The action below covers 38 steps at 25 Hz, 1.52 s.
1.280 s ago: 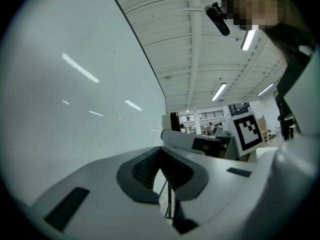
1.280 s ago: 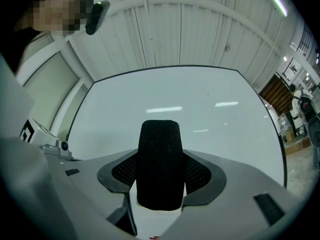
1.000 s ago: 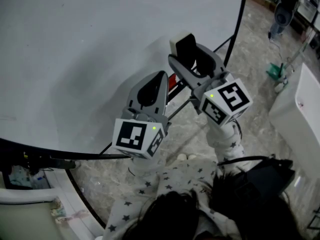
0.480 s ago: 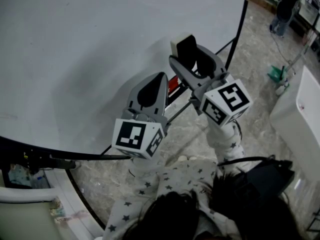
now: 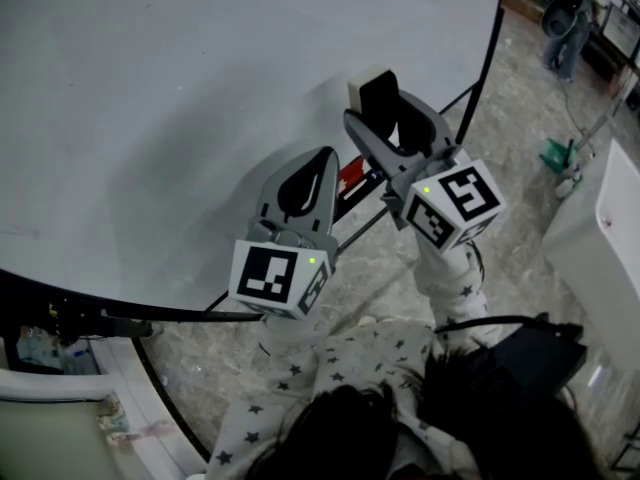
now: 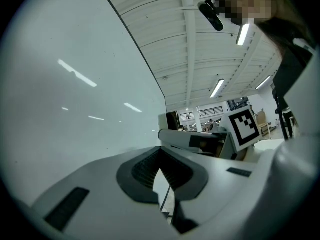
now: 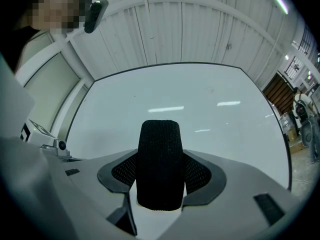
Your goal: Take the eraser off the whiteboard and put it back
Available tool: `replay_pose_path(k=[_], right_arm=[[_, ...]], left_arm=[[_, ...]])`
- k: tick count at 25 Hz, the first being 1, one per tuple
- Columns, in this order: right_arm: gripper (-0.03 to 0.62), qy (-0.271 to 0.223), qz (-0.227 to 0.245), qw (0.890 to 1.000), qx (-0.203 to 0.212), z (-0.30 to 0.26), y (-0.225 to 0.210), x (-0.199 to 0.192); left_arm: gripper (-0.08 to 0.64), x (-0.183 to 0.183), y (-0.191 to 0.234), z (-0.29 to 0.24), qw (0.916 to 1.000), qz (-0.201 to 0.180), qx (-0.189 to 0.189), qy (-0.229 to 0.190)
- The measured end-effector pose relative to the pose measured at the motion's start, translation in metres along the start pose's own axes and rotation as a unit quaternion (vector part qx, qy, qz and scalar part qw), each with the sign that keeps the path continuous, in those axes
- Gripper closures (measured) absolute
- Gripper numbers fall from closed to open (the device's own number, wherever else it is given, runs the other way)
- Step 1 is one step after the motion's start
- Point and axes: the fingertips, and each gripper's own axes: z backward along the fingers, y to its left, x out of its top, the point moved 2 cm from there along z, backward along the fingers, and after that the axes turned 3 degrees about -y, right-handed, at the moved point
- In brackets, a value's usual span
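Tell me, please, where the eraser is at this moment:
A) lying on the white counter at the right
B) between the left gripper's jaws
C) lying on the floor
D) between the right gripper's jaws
D: the right gripper view shows the black felt eraser clamped between the jaws of the right gripper, while the left gripper is shut on nothing.

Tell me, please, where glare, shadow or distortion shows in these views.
Head view: a soft grey shadow on the whiteboard. Left gripper view: fisheye bending, dark corners, light streaks mirrored on the whiteboard. Right gripper view: same fisheye vignette, glare streaks above the sharp eraser.
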Motion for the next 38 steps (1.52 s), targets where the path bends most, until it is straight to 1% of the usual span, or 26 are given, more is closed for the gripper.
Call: replay_pose_path(k=[8,16,20,27,38], right_arm=[[0.334,-0.013,0.004,1.000,0.007,0.000,0.005,0.004],[0.334,-0.032,0.019,0.999,0.016,0.008,0.013,0.012],[0.334,-0.039,0.026,0.999,0.017,0.009,0.014,0.016],[0.334,-0.038,0.033,0.999,0.017,0.001,0.013,0.013],[0.334,-0.025,0.061,0.998,-0.003,-0.008,0.010,0.007]], left_arm=[[0.558,0.005,-0.004,0.008,0.9999,-0.008,0.003,-0.009],[0.558,0.007,-0.016,0.019,0.9995,-0.007,0.001,-0.030],[0.559,0.010,-0.021,0.020,0.9994,-0.011,0.003,-0.032],[0.558,0.009,-0.020,0.018,0.9993,-0.005,0.001,-0.037],[0.558,0.003,-0.022,0.019,0.9996,0.006,0.005,-0.027]])
